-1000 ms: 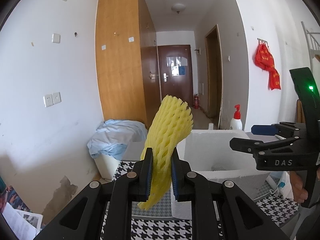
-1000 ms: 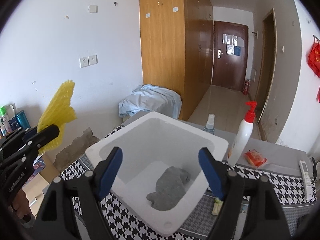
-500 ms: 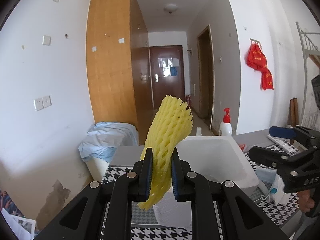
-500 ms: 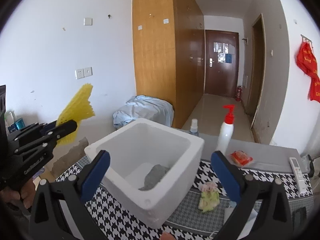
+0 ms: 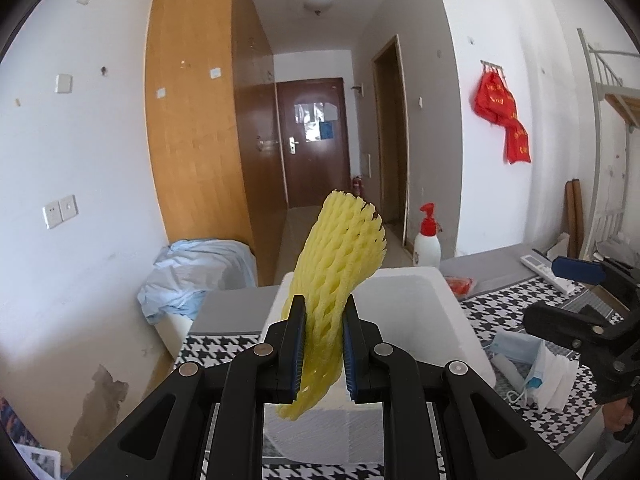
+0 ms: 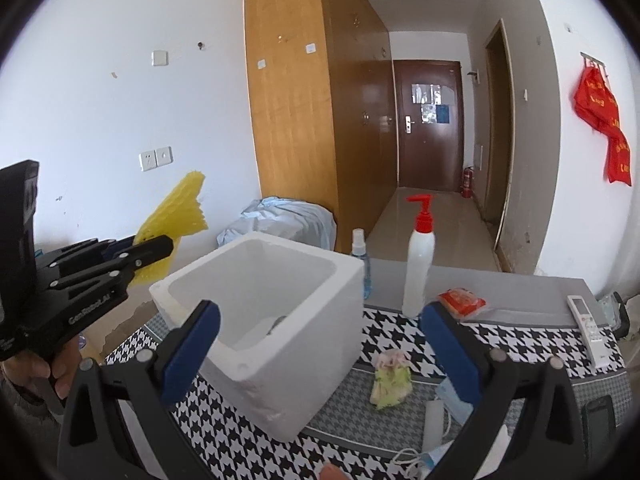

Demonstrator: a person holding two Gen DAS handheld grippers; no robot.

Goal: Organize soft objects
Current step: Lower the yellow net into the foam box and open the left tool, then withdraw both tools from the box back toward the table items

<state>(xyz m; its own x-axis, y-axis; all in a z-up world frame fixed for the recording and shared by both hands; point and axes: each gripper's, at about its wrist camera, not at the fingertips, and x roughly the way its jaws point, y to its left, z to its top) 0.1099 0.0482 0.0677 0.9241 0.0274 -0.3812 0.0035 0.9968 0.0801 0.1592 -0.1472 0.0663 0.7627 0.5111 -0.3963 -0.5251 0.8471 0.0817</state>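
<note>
1. Left wrist view: the left gripper (image 5: 322, 344) is clenched on a yellow foam net (image 5: 340, 264); the net stands up between the blue pads, tilted right at its top, with its lower end hanging below them; just behind it sits the white foam box (image 5: 432, 312), its open top facing up.
2. Right wrist view: the right gripper (image 6: 320, 348) is released and holds nothing, its jaws having just spread wide; the box (image 6: 320, 320) stands between and beyond its blue pads (image 6: 192, 344); a dark grey thing lies low inside the box, mostly hidden by the near wall.
3. Right of the box on the checked cloth (image 6: 392, 336): a green and pink soft bundle (image 6: 390, 380) lies near the box's right corner; nearer the camera lie a face mask (image 6: 452, 396) and a white tube (image 6: 434, 420).
4. Behind the box: a small clear spray bottle (image 6: 360, 256) stands just beside its far right corner; a white pump bottle with a red top (image 6: 418, 264) stands further right; a red packet (image 6: 462, 302) and a white remote (image 6: 586, 330) lie on the grey strip, well apart from the box.
5. Left of the box: the left gripper with the net hangs in the air outside the box's left wall; a hand (image 6: 60, 364) grips its handle.
6. The box's rim is bare on all sides and nothing covers the opening; bare checked cloth lies in front of the box and between it and the bundle.
7. Behind the box on the left, a heap of pale blue cloth (image 5: 196, 276) lies against the wooden wardrobe (image 5: 192, 128).
</note>
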